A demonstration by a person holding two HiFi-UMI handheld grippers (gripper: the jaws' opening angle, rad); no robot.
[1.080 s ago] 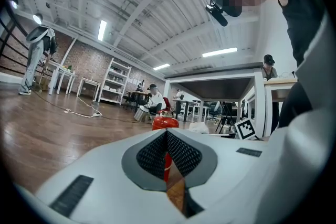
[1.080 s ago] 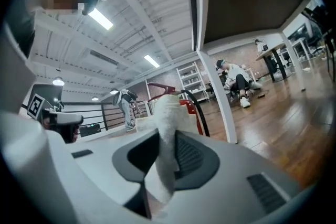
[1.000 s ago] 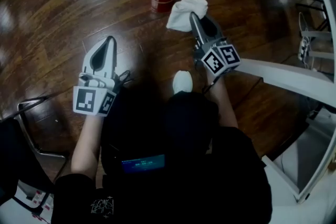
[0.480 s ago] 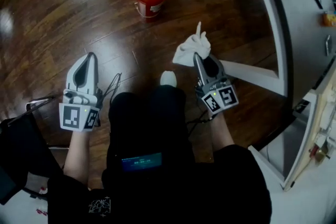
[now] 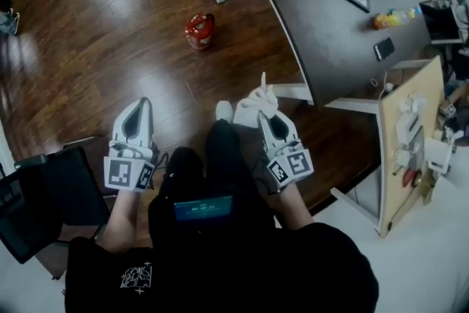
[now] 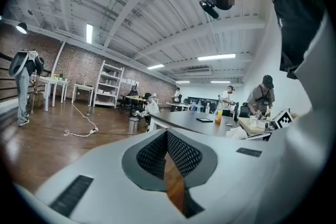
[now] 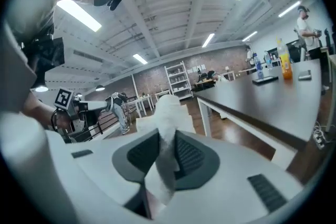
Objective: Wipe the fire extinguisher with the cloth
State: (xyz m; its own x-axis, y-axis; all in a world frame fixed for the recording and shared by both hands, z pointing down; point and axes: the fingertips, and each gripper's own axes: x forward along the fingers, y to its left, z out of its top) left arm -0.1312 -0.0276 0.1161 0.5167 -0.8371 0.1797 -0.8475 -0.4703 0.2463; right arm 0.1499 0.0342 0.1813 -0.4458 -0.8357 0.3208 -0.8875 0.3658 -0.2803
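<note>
**Right hand-held gripper pinching crumpled white cloth**

Its own view is showing the jaws clamping that one cloth. The left gripper is holding its jaws together on nothing. Only the head view is showing the single red metal fire extinguisher, standing on the wooden floor, well apart from both grippers.

No text can be read in any view. The blue screen at the person's chest shows lines too small to read. The white print on the dark top is illegible. The fire extinguisher label cannot be made out.
</note>
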